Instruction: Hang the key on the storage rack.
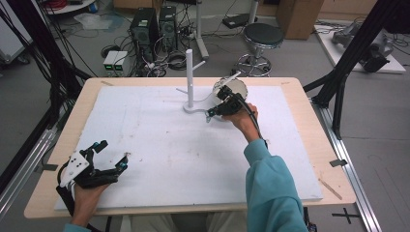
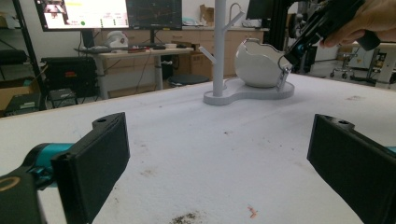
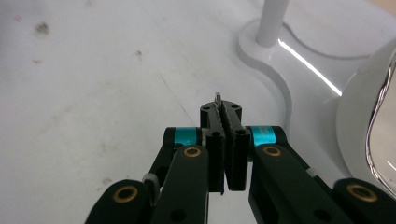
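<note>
Open room: the white desk (image 1: 159, 145) lies bare across its near and left parts.
Obstacles: the white peg stand (image 1: 189, 79) and the round white mug (image 1: 231, 89) just beside it, at the far middle.

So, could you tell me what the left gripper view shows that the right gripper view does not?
The left gripper view gives the left gripper, jaws wide open, monitors behind, the stand's pegs and the right gripper at the mug. The right gripper view gives that gripper's shut jaws close up. Both share the white mug, the stand's base and the white tabletop.
</note>
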Tool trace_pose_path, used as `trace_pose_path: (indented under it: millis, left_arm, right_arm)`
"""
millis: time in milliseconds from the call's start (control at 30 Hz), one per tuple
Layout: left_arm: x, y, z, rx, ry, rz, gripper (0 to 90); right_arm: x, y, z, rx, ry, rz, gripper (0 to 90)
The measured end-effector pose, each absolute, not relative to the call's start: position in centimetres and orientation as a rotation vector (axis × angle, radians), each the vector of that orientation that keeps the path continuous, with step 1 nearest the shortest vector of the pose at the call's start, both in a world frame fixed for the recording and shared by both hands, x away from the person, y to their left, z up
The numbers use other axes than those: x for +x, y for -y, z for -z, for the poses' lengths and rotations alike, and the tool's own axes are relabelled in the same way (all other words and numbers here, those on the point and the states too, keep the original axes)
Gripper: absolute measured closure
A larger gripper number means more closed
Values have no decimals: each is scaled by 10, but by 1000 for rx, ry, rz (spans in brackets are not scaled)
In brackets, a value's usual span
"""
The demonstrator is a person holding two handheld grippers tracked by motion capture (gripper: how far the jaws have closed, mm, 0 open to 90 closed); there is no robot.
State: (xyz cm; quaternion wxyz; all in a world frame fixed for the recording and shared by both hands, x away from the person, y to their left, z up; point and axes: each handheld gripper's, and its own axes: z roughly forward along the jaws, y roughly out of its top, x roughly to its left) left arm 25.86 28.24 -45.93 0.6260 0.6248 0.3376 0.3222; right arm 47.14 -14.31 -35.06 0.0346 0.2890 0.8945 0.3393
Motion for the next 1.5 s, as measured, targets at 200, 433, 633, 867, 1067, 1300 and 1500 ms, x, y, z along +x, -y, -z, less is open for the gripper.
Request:
trace_pose_path:
  millis: [200, 433, 633, 867, 1067, 1300, 1500]
  left_arm:
    - [259, -282, 459, 1430, -776, -738, 62]
    - [259, -283, 459, 1432, -776, -737, 62]
    - [259, -283, 459, 1431, -776, -739, 62]
    - [259, -283, 459, 1427, -779, -735, 62]
    - [259, -283, 460, 1426, -780, -735, 62]
    - [259, -283, 460, 1424, -780, -733, 62]
    - [259, -283, 460, 1425, -780, -733, 62]
  right_arm:
    - [470, 148, 329, 871, -2698, -1180, 895]
    - [469, 147, 300, 838, -2660, -1271, 895]
    - [471, 147, 281, 810, -2642, -1325, 894]
    - [475, 144, 264, 792, -2629, -1370, 894]
    - [477, 141, 253, 779, -2622, -1415, 894]
    - [483, 137, 250, 763, -2635, -1411, 893]
    - [489, 129, 253, 749, -2654, -1424, 893]
